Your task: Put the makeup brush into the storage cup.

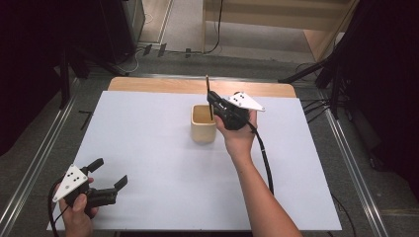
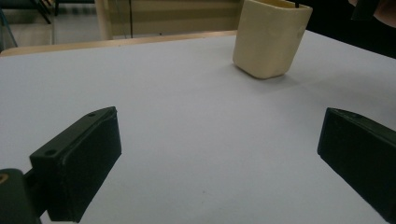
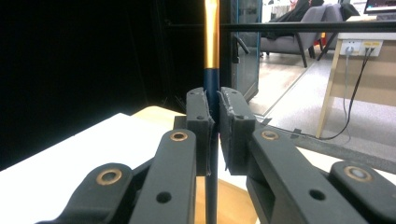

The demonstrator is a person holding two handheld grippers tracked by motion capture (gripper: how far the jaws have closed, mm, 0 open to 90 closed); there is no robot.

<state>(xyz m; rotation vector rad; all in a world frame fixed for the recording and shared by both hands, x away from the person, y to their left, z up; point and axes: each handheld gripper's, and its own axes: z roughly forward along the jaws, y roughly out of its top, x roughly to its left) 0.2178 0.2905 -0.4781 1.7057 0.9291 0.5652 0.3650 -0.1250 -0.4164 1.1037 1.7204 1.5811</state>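
High view, right hand: right gripper [image 1: 211, 100] was held above the cup [image 1: 203, 124], forearm reaching in from the bottom edge, wrist bent back, grey three-cornered plate on top.
Right fingers: pressed together on a thin pen [image 1: 208, 89], held upright, its lower end inside the cup's mouth.
Right gripper view: black fingers [image 3: 200, 122] clamped on the pen [image 3: 211, 88]; shaft dark blue at the grip, shiny gold above.
Left hand: left gripper [image 1: 109, 172] rested low at the near left corner of the surface [image 1: 148, 158], well apart from the cup, pointing toward it.
Left fingers: wide apart, nothing between them; blocky matte black pads [image 2: 81, 158].
Cup: cream, squarish with rounded corners, smooth walls, standing upright near the surface's far middle [image 2: 271, 39].
Surface: flat matte white sheet; pale wood strip along the far edge.
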